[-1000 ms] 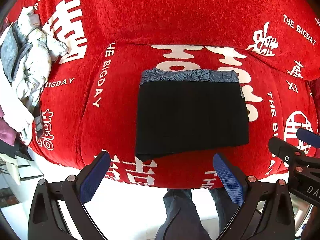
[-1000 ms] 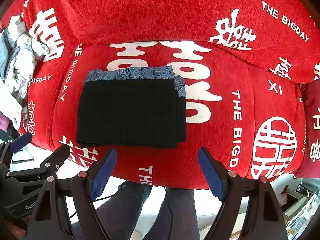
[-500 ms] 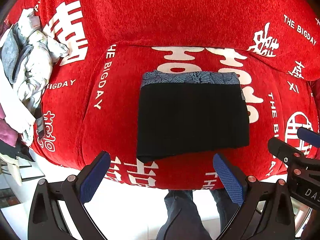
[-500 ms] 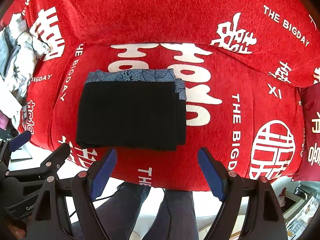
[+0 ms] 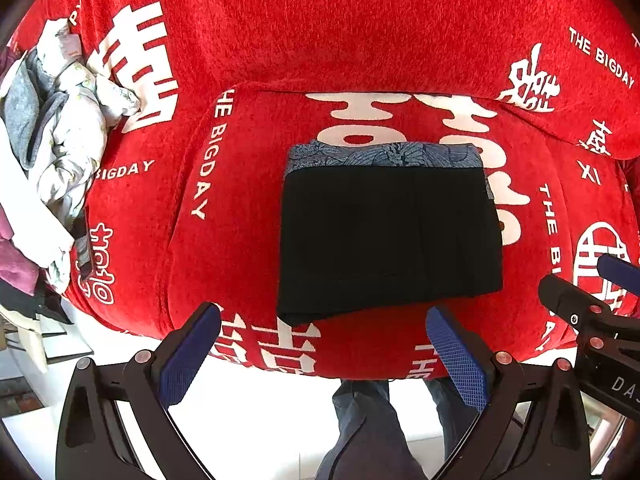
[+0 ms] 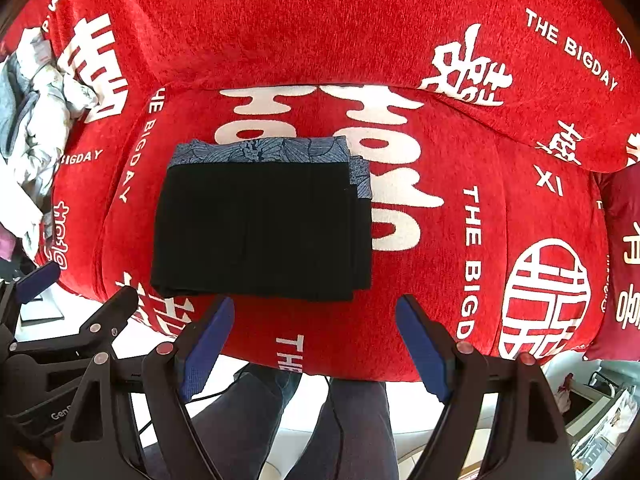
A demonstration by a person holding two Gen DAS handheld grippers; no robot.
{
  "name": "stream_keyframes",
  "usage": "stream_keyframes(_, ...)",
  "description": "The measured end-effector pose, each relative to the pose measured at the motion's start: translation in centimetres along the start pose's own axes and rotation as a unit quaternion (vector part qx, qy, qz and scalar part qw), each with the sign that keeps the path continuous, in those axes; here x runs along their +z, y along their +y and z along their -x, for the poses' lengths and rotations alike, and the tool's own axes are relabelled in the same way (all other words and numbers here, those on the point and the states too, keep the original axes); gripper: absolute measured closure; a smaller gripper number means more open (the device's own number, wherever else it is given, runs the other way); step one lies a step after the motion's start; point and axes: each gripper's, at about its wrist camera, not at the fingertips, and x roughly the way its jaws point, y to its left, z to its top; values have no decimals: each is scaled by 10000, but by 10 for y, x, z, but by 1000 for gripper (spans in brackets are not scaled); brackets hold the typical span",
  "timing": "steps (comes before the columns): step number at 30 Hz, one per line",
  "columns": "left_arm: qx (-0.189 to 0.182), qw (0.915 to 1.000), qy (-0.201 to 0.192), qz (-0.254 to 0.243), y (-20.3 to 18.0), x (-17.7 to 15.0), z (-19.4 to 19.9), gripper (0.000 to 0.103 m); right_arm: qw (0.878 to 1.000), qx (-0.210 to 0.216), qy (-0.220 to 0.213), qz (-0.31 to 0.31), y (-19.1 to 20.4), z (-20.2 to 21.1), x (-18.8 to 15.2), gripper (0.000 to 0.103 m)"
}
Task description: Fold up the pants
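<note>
On the red sofa cover (image 5: 248,240), at twelve o'clock, nothing is shifting: black pants (image 5: 388,236) are lying folded; your left gripper (image 5: 320,354) and right gripper (image 6: 316,344) are hanging open, empty.

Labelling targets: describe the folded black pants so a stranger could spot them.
Find the red sofa cover printed with white characters. On its seat cushion lies one neat stack: the folded black pants atop a blue patterned garment. Unlike the crumpled clothes pile at left, it is flat, rectangular, plain black.

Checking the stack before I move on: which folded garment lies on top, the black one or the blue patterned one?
The black pants lie on top; the blue patterned garment shows only as a strip along the far edge and right side beneath them.
</note>
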Motion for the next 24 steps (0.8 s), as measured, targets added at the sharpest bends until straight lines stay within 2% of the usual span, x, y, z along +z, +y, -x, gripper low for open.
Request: stream_keyframes(24,47,9999,0,-110,-3,2,0,0,10000,-13,26,-1,-3,-2,1,18)
